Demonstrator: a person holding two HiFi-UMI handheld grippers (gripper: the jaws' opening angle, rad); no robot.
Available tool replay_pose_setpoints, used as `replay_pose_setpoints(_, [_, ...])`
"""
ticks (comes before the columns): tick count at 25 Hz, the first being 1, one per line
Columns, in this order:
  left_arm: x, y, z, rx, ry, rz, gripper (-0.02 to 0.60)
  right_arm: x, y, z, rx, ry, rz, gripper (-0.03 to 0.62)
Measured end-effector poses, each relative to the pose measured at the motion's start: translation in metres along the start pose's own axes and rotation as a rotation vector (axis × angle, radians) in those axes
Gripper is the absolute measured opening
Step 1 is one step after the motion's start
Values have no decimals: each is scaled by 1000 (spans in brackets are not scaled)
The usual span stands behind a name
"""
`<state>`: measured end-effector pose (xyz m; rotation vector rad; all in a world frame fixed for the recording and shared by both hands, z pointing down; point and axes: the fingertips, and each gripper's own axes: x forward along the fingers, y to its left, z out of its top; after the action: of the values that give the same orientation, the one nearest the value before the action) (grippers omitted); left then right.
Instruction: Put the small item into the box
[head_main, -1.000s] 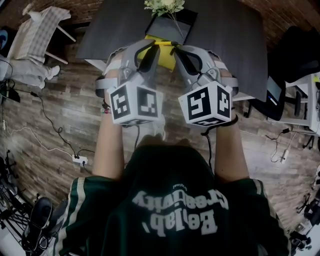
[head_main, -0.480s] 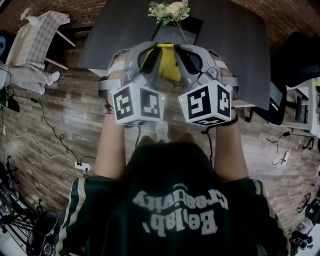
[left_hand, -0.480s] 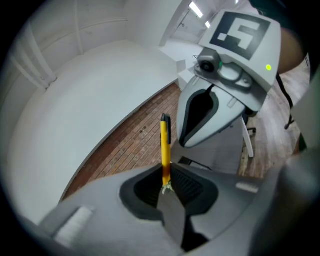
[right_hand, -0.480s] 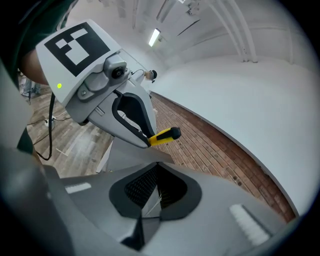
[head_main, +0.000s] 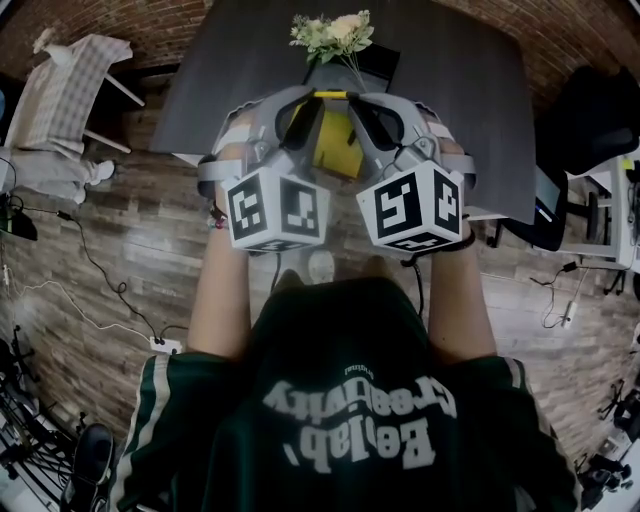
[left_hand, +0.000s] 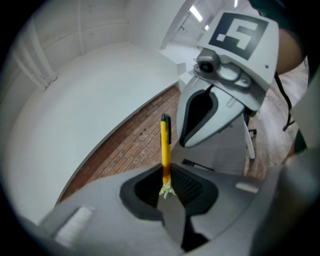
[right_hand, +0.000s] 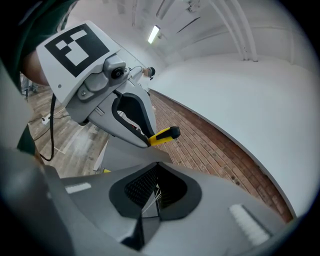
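Left gripper (left_hand: 165, 189) fingers clamped on yellow pen (left_hand: 164, 147), right gripper (right_hand: 156, 192) fingers together, apparently empty, both held above dark worktop (head_main: 215, 65) with flowers (head_main: 332, 30).

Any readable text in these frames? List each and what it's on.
"Bellab' Creativity": white print on the green shirt, upside down in head view, spelling uncertain.
Smaller line near it: too small to read.
Marker cubes: square patterns only, no words.
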<state>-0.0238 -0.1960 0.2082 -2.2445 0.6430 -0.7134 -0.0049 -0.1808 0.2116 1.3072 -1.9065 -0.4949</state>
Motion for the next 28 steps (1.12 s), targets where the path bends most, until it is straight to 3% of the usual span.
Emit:
replay_pose_setpoints(12, [23,5,-7,-12,23,3,48,19,-8,-16,-5,-5,23,6])
replay_pose_setpoints(28, [87,8,-23,-91,185,48,48,64,-45,-59,-29,-93,159,6])
